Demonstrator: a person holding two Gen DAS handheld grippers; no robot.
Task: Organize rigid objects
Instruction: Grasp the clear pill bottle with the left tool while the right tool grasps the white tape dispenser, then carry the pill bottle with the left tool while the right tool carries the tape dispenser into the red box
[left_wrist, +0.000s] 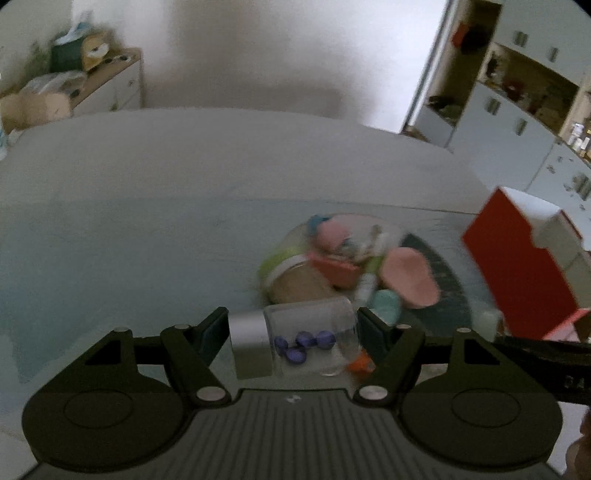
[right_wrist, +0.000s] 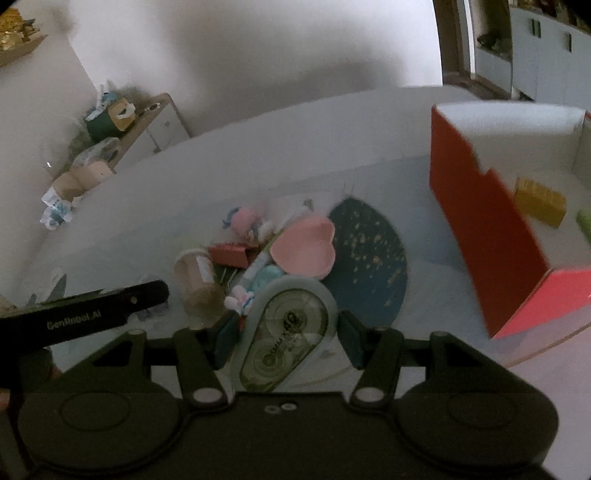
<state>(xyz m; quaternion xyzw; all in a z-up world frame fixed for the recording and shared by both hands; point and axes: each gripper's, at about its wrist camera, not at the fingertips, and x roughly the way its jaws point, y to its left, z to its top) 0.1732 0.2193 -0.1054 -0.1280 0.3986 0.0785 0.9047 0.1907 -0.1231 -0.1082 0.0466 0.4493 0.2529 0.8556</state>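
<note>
Left-wrist view: left gripper clamps a stiff, slippery clear jar end to end; right gripper pinches a light, rigid tape dispenser across its flanks.

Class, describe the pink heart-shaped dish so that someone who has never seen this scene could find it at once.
Start at the red box on the right of the pale table, then move left to the dark blue oval mat. The pink heart-shaped dish overlaps the mat's left edge, at the right of the pile of small things. It alone is a smooth, shallow pink heart.
</note>
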